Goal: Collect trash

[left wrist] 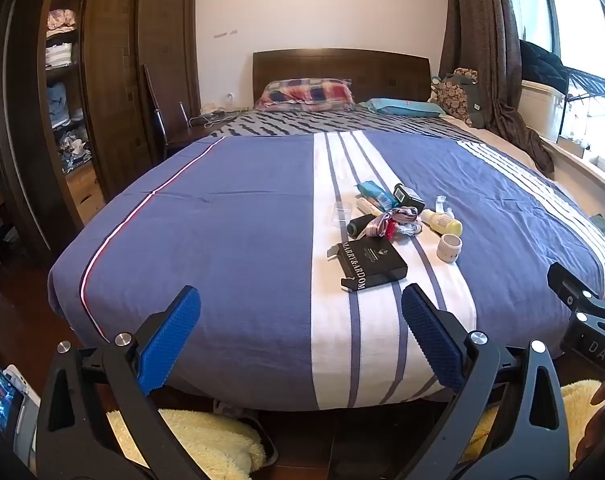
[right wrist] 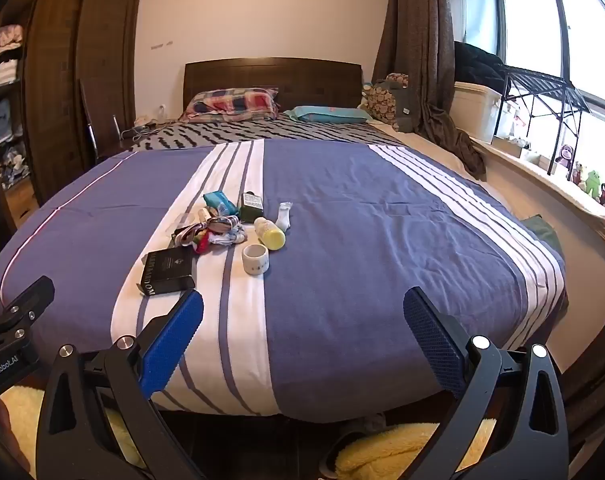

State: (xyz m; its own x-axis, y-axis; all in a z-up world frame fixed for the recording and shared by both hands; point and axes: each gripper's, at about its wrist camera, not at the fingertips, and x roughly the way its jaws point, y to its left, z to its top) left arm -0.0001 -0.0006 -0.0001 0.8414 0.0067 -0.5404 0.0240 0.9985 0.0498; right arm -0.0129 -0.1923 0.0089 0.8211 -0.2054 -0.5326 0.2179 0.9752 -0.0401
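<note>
A: Left wrist view: the trash pile lies bunched on the white stripe of the bed, toward the foot end, presumably grouped for one pass. Nearest my claws is the black box, flat, long axis running diagonally from near-left to far-right.

B: Other orientations?

A: The yellow bottle lies on its side, cap toward me and slightly right. The white cup stands upright just beside it.

B: Claw state?

A: Left claw spread wide, holding nothing. Right claw likewise spread and holding nothing. I judge both are staged off the foot of the bed, short of the pile.
</note>
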